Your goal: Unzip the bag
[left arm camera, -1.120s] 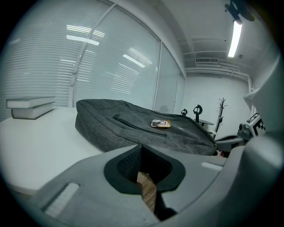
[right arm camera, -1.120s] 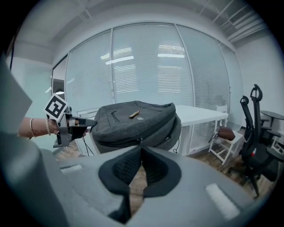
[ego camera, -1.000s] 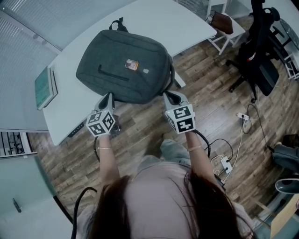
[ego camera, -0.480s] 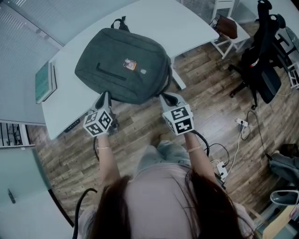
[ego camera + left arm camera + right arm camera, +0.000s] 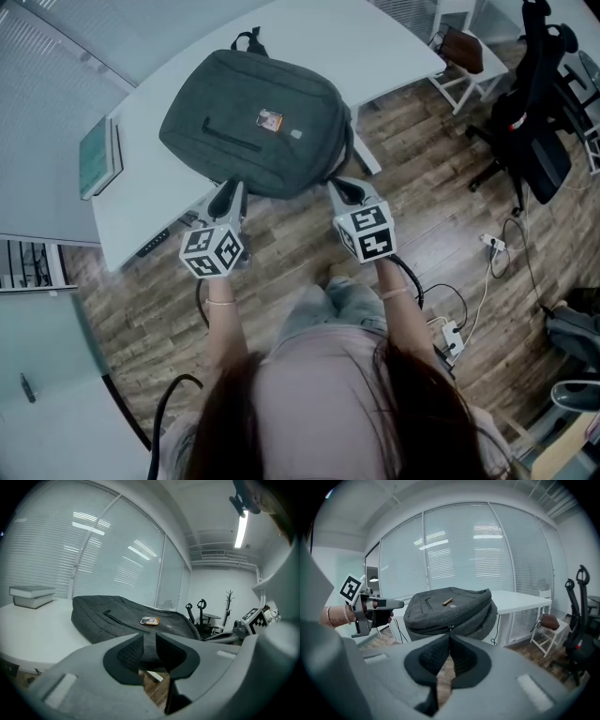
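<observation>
**Left gripper (image 5: 230, 195) lets go at the bag's near edge**

A second ago the left gripper's jaws were pressed together. Now they are spreading, and its tips sit closer in against the near rim of the bag (image 5: 253, 122). In the left gripper view there is only a strip of grey fabric in the gap, with nothing pinched.

The bag lies flat on the white table (image 5: 150, 202), its near end hanging a little over the edge. Its carry handle points away at about 12 o'clock. From both grippers the bag lies dead ahead at 12 o'clock, and the zip seam along the near rim runs from 9 to 3 o'clock.

The right gripper (image 5: 343, 190) has its jaws together at the rim's right corner. In the right gripper view the zip pull (image 5: 450, 627) hangs just above the tips. I cannot tell whether they nip it.

To my eye the right gripper is nearer the pull, so any opening pull would run along the seam towards 9 o'clock.
</observation>
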Demonstrator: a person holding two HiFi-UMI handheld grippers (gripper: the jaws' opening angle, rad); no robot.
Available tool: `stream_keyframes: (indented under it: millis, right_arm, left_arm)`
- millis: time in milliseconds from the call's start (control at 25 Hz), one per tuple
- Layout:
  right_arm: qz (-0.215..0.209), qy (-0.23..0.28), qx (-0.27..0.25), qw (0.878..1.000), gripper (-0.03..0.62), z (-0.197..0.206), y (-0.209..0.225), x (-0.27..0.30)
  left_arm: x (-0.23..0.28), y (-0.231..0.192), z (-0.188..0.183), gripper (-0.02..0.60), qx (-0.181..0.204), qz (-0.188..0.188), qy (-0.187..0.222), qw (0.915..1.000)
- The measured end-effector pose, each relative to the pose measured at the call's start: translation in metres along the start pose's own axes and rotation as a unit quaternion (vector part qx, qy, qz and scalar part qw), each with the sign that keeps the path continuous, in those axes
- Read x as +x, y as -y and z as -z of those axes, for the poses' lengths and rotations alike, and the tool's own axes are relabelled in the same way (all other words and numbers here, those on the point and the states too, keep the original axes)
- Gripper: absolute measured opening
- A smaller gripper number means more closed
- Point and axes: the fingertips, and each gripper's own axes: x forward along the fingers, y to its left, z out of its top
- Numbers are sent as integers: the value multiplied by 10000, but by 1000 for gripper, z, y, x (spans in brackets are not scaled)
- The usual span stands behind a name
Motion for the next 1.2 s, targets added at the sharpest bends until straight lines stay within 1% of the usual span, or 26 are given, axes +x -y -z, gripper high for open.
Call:
stream_keyframes:
  millis: [120,320,520,720,880,1200]
  right_arm:
    - [73,-36,48,10000,9,-1,-2,0]
    - [147,-112,136,9997,9,2,-14,-4]
    - [236,-190,277,9992,9,3,-23,-2]
    - [268,-235,249,9991,9,4,-33,-4]
    - [326,-265,277,9987,9,6,-40,-6]
    - [430,-337,200,9983,9,7,-57,-6]
  left_arm:
    - [2,15,-4,89,94,223,-9,9997]
    - [1,44,-6,94,136,658,-42,9977]
    - [5,66,-1,104,215,1116,-211,9933]
    - [6,87,9,114,440,1494,-384,9870]
    - [2,95,19,124,602,1657,-481,9832]
    - [2,104,35,143,1101,1822,-636,9750]
